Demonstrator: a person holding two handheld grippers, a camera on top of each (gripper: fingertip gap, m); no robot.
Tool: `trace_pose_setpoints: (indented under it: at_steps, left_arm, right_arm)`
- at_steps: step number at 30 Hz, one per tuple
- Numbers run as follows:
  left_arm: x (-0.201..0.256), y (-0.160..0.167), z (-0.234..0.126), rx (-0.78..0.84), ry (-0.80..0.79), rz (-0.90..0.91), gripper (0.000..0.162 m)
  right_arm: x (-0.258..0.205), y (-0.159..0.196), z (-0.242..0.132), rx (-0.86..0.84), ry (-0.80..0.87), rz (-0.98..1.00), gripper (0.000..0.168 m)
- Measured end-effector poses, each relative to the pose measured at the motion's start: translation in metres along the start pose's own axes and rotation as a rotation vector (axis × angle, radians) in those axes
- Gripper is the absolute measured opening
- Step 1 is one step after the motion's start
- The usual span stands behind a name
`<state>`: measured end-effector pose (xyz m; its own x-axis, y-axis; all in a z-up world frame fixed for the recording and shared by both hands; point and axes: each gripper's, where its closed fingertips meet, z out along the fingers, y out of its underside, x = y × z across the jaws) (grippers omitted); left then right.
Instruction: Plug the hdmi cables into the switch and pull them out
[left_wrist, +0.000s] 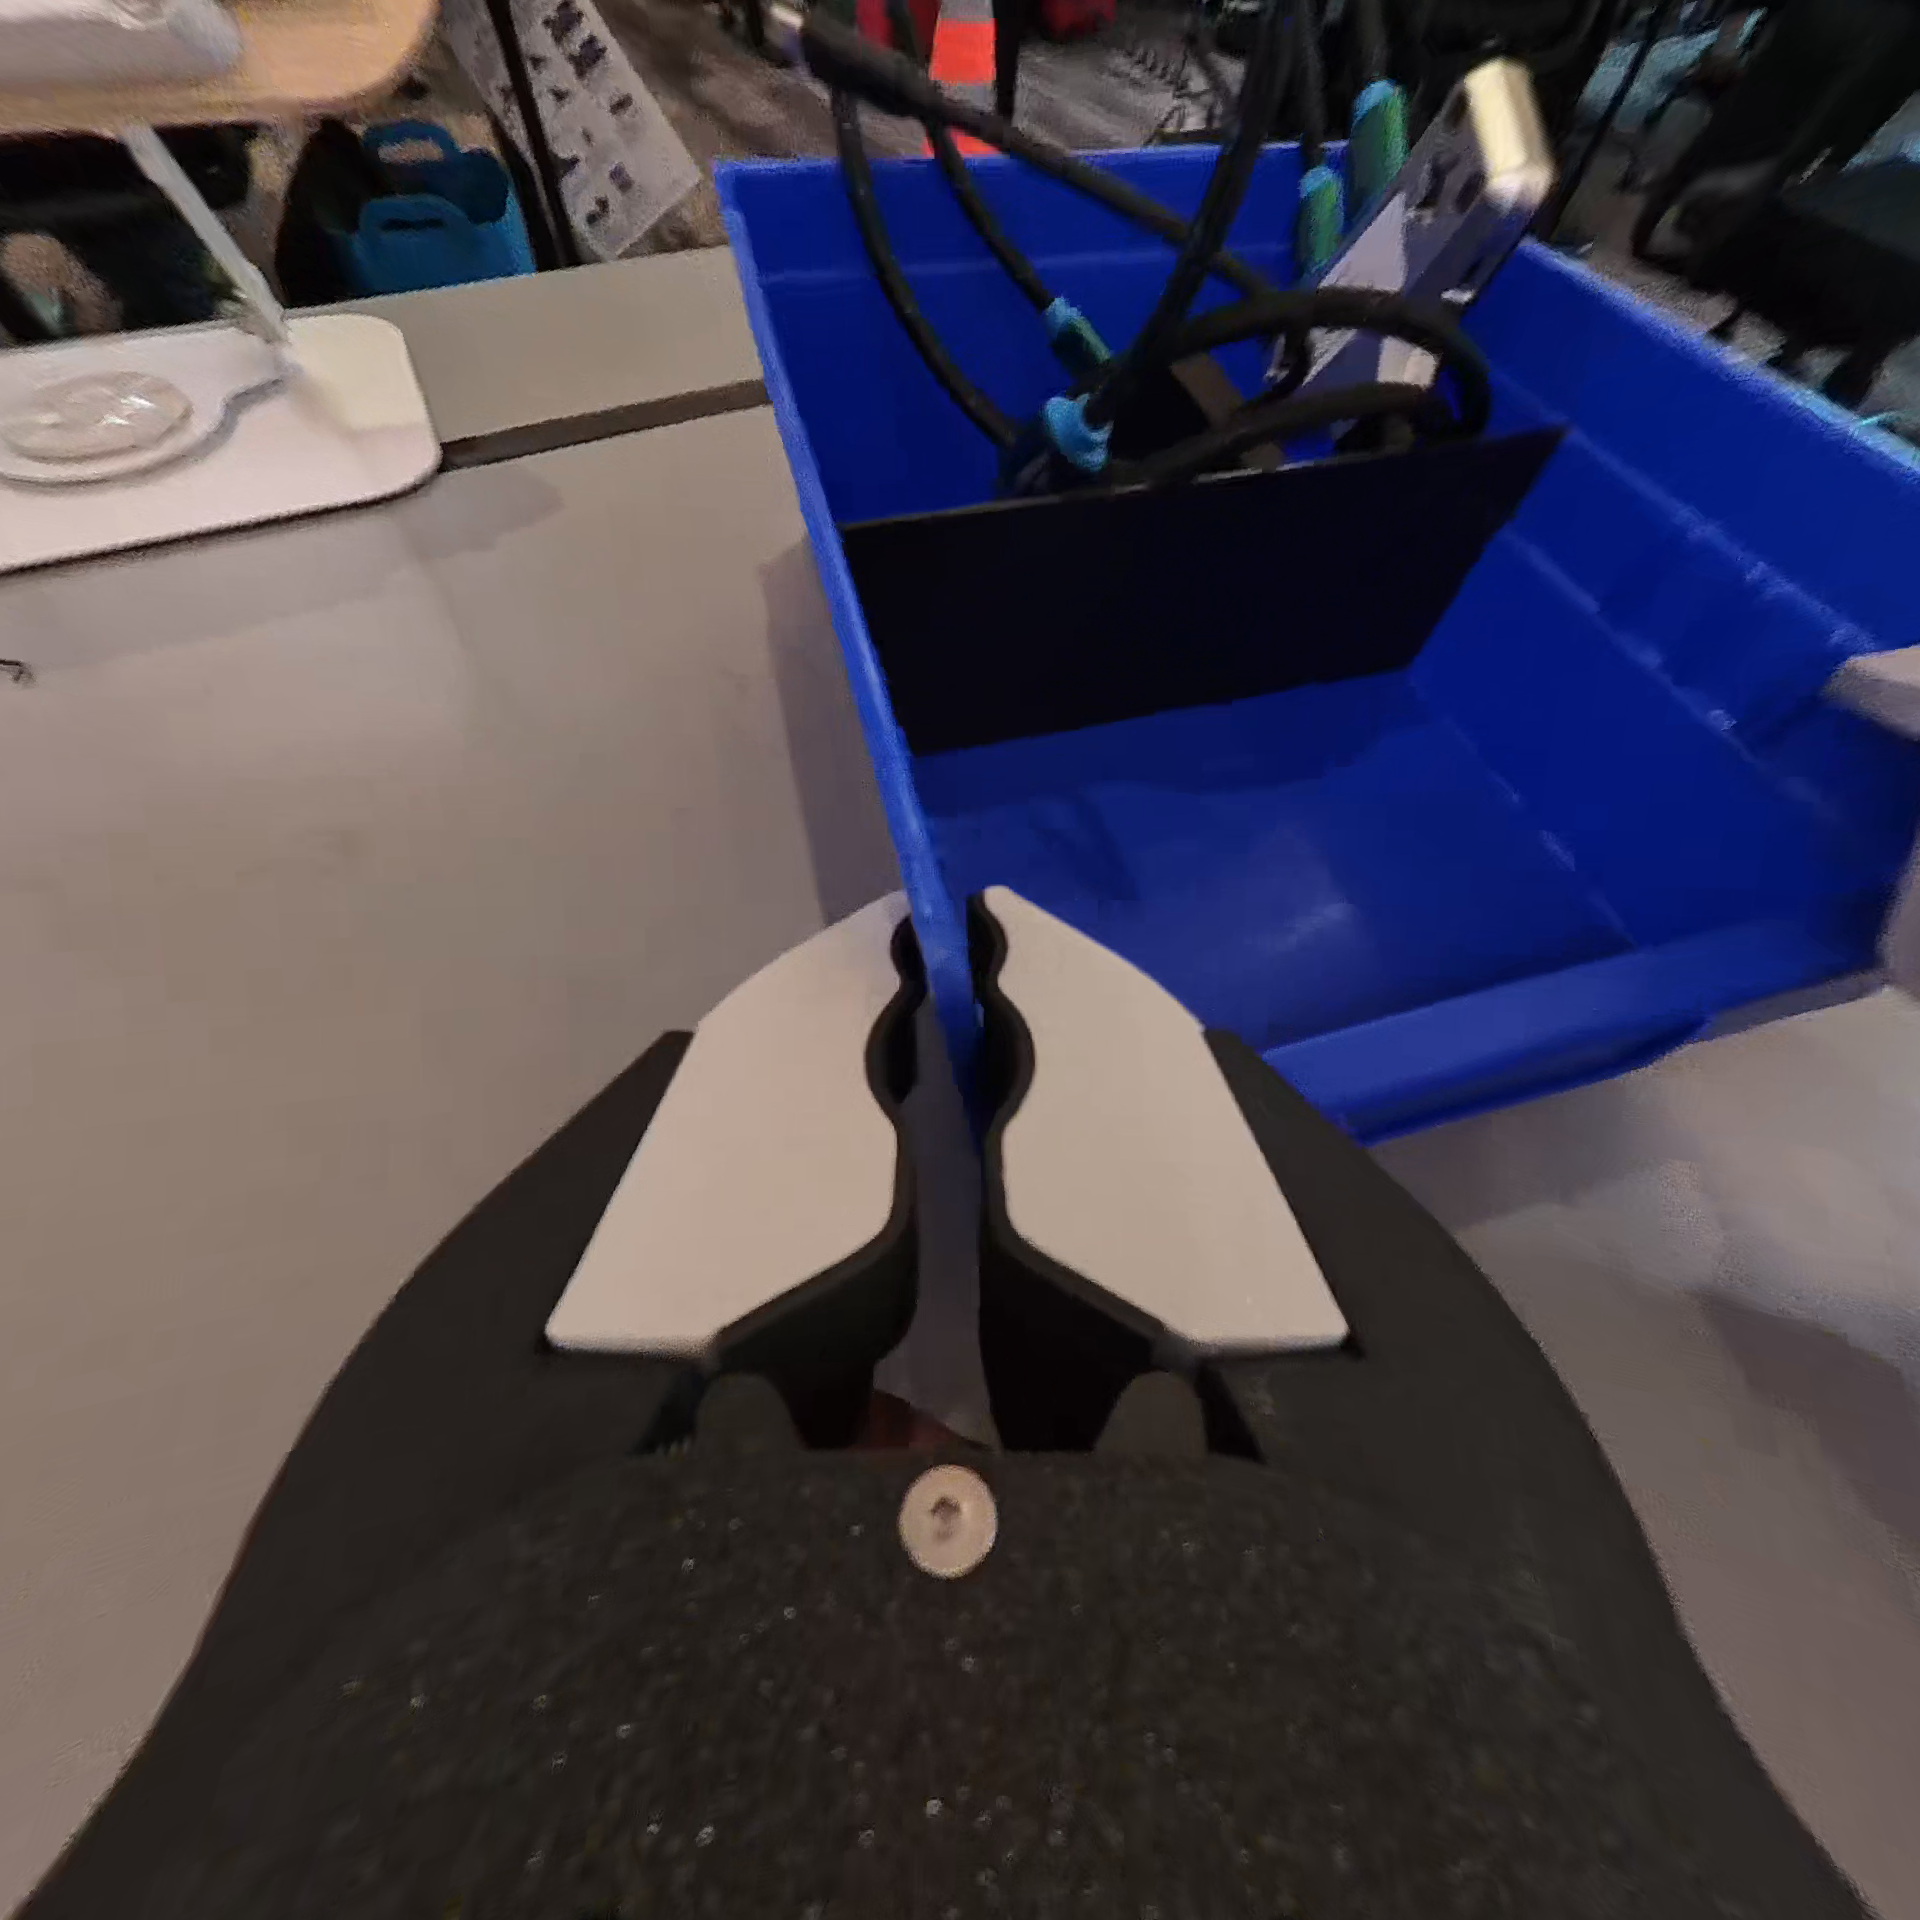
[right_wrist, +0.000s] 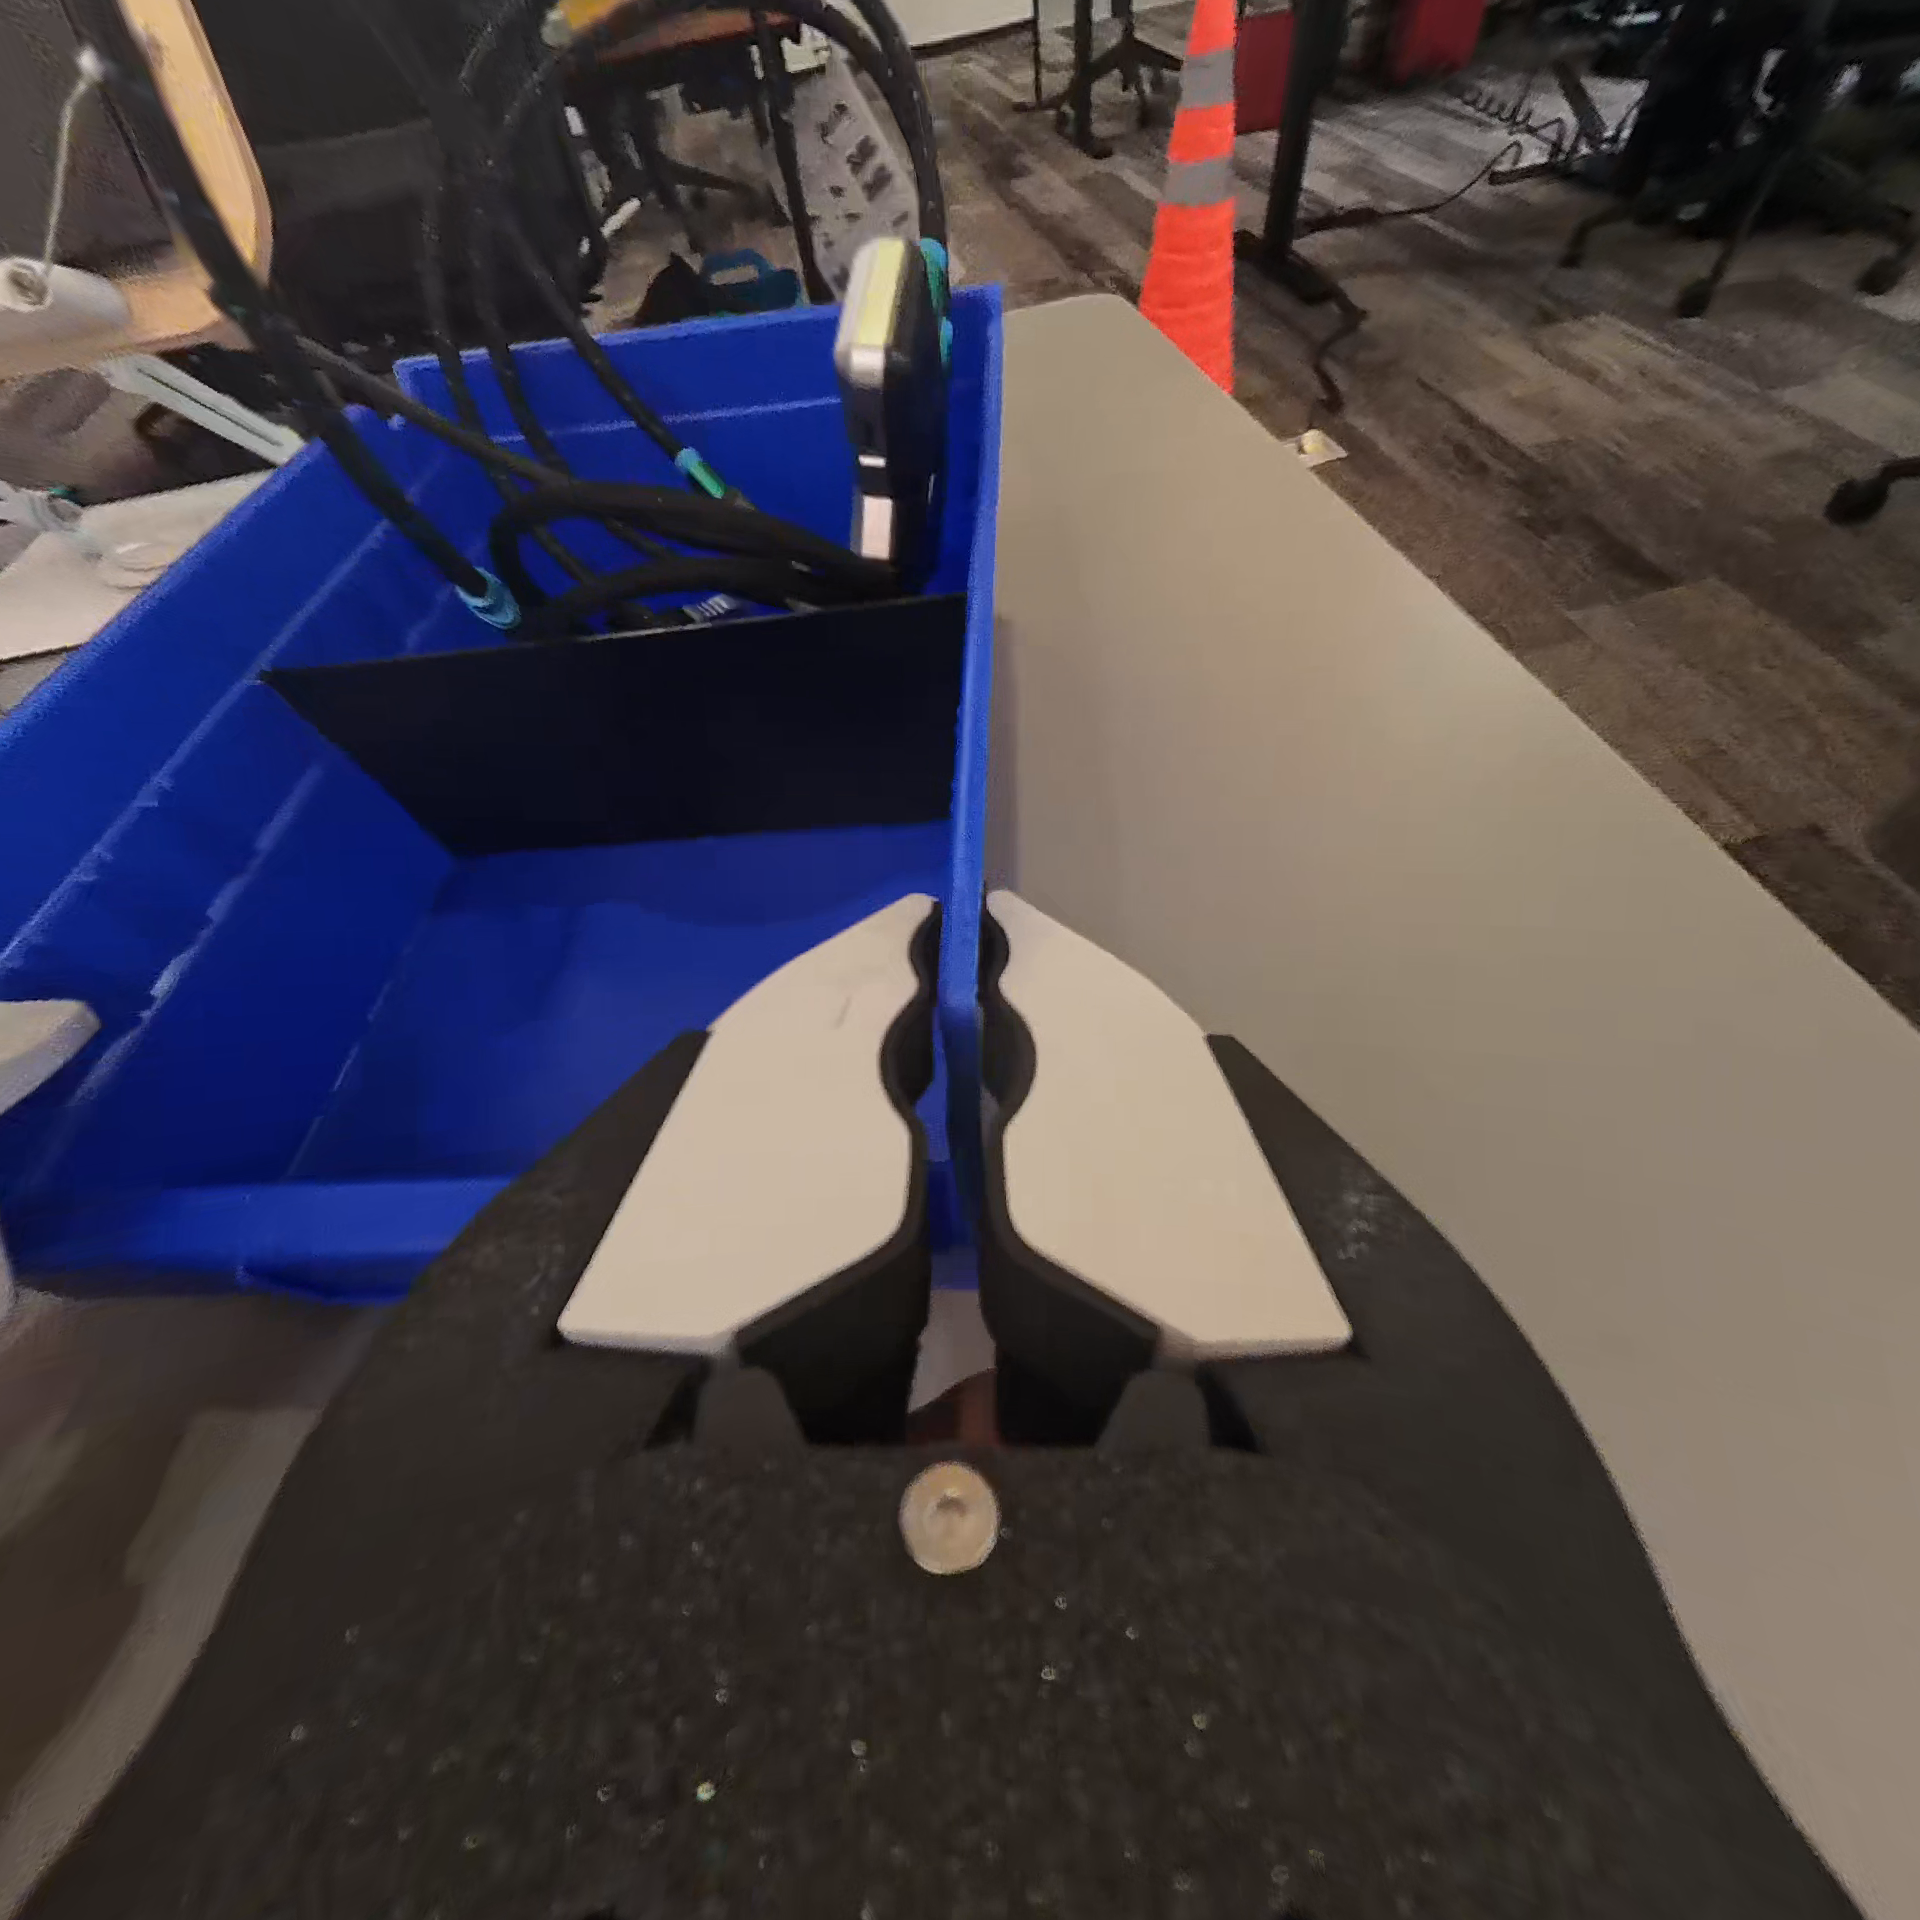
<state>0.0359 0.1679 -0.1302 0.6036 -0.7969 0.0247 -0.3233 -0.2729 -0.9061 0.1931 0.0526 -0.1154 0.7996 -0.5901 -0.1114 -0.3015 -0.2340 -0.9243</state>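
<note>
Two grippers: each pinches one long wall of a blue bin, near its front end
Left gripper (left_wrist: 940, 914): jaws pressed onto the bin's left wall, the blue rim running between the two grey fingers (left_wrist: 769, 1122)
Right gripper (right_wrist: 961, 914): jaws pressed onto the bin's right wall, the rim likewise caught between its grey fingers (right_wrist: 1132, 1143)
Bin (left_wrist: 1621, 644): stands on a grey desk (left_wrist: 416, 831); whether it is lifted off the surface cannot be told
Divider (left_wrist: 1143, 603): dark panel set across the bin, splitting it into a near and a far compartment
Near compartment: bare blue floor shows
Cables (left_wrist: 1340, 312): black braided hdmi leads with teal collars, coiled in the far compartment, several rising up and out over the back of the bin
Switch (left_wrist: 1475, 156): pale silver-edged box standing tilted in the far compartment's right corner, leaning at the wall in the right wrist view (right_wrist: 883, 395); whether any cable is plugged into it cannot be told
Other gripper tips: a grey fingertip shows at the right edge of the left view and at the left edge of the right view
Beside the bin: a white tray (left_wrist: 208, 436) on the desk to the left
Background: an orange cone (right_wrist: 1195, 197) on the floor beyond the desk, chair bases and a wooden tabletop edge behind
</note>
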Motion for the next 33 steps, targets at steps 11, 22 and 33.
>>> trace_pose_setpoints:
  at_steps: [11, 22, 33]
  left_arm:
    - [-0.123, 0.000, -0.086, 0.061, -0.197, -0.023, 0.004]
    - [-0.254, 0.054, -0.150, -0.010, -0.300, -0.088, 0.004]
    - [-0.251, 0.041, -0.177, 0.060, -0.342, -0.100, 0.026]
  right_arm:
    - [-0.137, -0.016, -0.022, 0.090, -0.115, -0.099, 0.002]
    - [-0.295, 0.030, -0.017, 0.004, -0.273, -0.152, 0.002]
    - [-0.296, 0.043, -0.026, 0.016, -0.482, -0.253, 0.012]
